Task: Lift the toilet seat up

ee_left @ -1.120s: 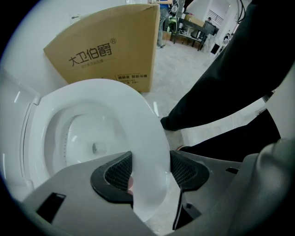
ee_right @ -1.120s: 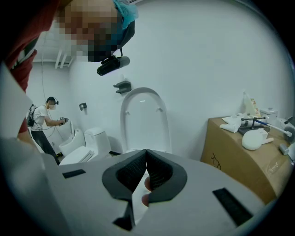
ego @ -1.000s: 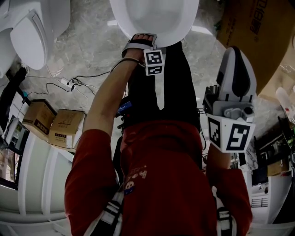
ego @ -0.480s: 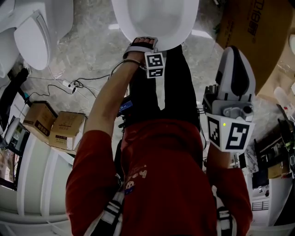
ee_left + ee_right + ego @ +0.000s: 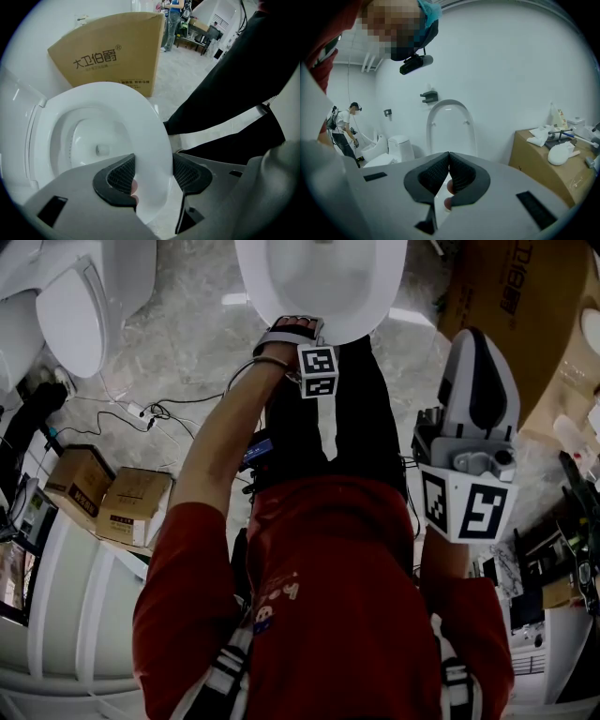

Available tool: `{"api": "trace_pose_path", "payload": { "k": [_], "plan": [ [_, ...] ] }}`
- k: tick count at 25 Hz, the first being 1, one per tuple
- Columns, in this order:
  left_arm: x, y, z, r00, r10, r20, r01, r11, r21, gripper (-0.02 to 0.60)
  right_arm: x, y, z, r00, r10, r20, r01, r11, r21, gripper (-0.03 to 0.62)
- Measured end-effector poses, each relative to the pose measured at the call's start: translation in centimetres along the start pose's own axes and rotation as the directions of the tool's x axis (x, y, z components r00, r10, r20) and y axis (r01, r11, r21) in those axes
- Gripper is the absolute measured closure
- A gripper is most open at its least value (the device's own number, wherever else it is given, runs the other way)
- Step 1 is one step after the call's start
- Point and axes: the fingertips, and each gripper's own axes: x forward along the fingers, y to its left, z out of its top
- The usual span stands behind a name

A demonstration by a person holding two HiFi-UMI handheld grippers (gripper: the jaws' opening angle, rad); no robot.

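Where the toilet seat (image 5: 157,140) sits: on the toilet bowl (image 5: 89,140), its white ring following the bowl's rim. Whether its front has cleared the rim cannot be told.
Left claw (image 5: 152,172): points down at the bowl's front edge. Its jaws stand fairly wide and are clamped on the front of the seat ring, with one ribbed pad on the ring's inner side and the other on its outer side.
Left arm (image 5: 220,437): bare forearm with a red sleeve, stretched toward the bowl's front. The left marker cube (image 5: 317,369) sits just short of the bowl's rim.
Black trousers (image 5: 328,427): the person's legs stand right up against the front of the bowl.
Right claw (image 5: 449,164): jaws closed tip to tip with nothing between them, held well apart from the bowl, off to its right in the head view. Its marker cube (image 5: 466,507) lies farther from the bowl again.
Cardboard box (image 5: 112,51): large, brown and printed, standing near the bowl on its right in the head view.
Second toilet (image 5: 80,306): white, well apart from the bowl on its left in the head view.
Cables (image 5: 150,411): on the floor (image 5: 187,324), left of the bowl.
Small boxes (image 5: 80,479): two, side by side, beyond the cables from the bowl.
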Motion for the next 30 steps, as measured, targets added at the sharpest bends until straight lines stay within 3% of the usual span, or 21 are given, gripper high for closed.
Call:
{"api": "trace_pose_path", "payload": {
  "k": [30],
  "plan": [
    [-7.5,0.4,0.9,0.999,-0.047,-0.014,0.047,0.999,-0.022,0.337,-3.1,1.9,6.5,0.991,0.027,0.13,-0.02,0.999,-0.051,0.58]
  ]
}}
